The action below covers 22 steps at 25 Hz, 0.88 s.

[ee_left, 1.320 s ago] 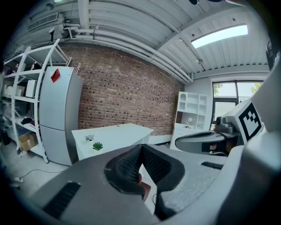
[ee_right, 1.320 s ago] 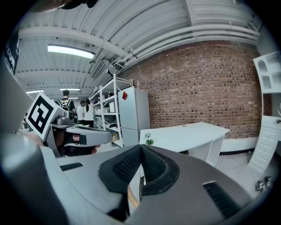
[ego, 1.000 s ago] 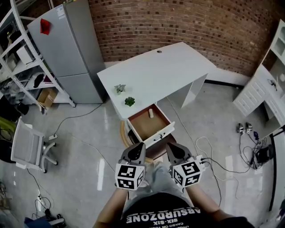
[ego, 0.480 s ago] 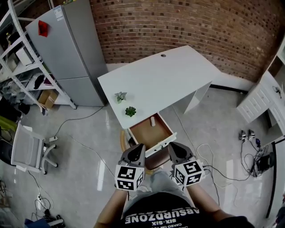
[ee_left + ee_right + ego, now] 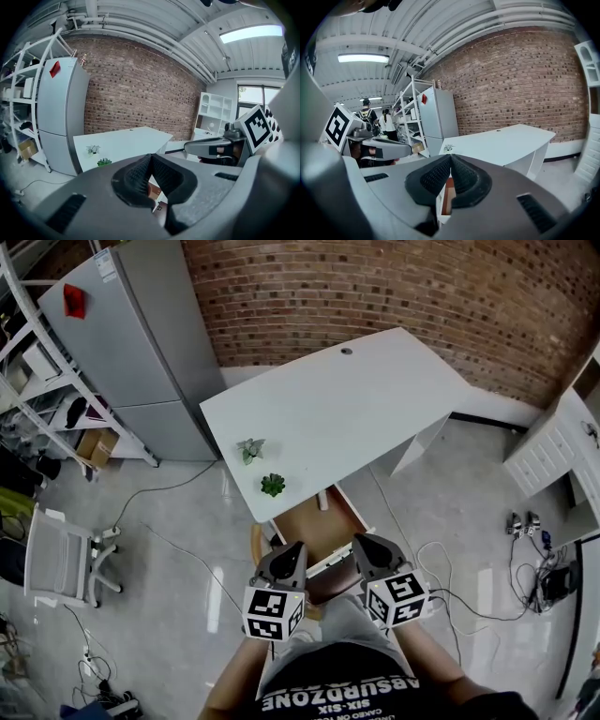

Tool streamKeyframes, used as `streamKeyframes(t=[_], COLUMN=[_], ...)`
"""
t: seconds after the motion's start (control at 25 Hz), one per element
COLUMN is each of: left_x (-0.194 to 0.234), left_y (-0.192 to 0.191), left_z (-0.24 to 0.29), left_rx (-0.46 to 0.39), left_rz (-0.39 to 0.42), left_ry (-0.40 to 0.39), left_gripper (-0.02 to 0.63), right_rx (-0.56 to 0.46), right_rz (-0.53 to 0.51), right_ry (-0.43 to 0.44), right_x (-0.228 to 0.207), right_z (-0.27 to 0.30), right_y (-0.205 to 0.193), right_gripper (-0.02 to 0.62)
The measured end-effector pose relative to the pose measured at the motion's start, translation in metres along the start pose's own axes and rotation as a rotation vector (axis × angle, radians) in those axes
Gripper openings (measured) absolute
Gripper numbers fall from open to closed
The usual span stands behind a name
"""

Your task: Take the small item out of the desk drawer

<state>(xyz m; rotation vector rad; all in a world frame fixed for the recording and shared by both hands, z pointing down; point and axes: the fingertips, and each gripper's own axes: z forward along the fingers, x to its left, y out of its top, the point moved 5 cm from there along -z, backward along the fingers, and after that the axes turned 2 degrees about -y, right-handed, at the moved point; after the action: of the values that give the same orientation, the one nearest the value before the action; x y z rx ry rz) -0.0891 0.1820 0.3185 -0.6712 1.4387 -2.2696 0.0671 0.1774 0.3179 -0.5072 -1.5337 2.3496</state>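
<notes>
A white desk [image 5: 337,409] stands ahead, with its wooden-bottomed drawer [image 5: 314,529] pulled open at the near edge. At the back of the drawer, half under the desktop, lies a small pale cylinder-like item [image 5: 322,500]. My left gripper [image 5: 297,547] and right gripper [image 5: 358,541] hover side by side just short of the drawer front, both shut and empty. In the left gripper view the left gripper [image 5: 150,157] has its pads pressed together, with the desk [image 5: 122,143] beyond. In the right gripper view the right gripper [image 5: 450,157] is likewise shut, and the drawer [image 5: 448,197] shows below the pads.
Two small potted plants [image 5: 250,449] [image 5: 273,485] sit on the desk's near left corner. A grey fridge [image 5: 131,343] and a shelf rack [image 5: 37,381] stand at the left, a white chair [image 5: 56,557] on the floor, white cabinets [image 5: 553,451] at the right. Cables [image 5: 441,559] trail over the floor.
In the head view the desk and drawer have drifted closer to the grippers, and the desktop now covers more of the drawer. Both grippers stay shut and level.
</notes>
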Motion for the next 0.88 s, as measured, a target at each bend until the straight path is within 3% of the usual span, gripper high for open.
streamKeyframes(t=[0.24, 0.44, 0.88], left_x=[0.013, 0.02, 0.034], left_y=[0.003, 0.004, 0.003], left_z=[0.019, 0.033, 0.057], left_rx=[0.023, 0.039, 0.074], left_rz=[-0.01, -0.013, -0.038], left_ry=[0.001, 0.002, 0.017], left_gripper=[-0.003, -0.003, -0.003], right_rx=[0.016, 0.044, 0.132], right_rz=[0.014, 0.034, 0.062], right_ry=[0.027, 0.036, 0.076], right_x=[-0.01, -0.021, -0.039], right_z=[0.025, 0.043, 0.079], right_y=[0.005, 0.004, -0.005], right_gripper=[0.002, 0.084, 0.149])
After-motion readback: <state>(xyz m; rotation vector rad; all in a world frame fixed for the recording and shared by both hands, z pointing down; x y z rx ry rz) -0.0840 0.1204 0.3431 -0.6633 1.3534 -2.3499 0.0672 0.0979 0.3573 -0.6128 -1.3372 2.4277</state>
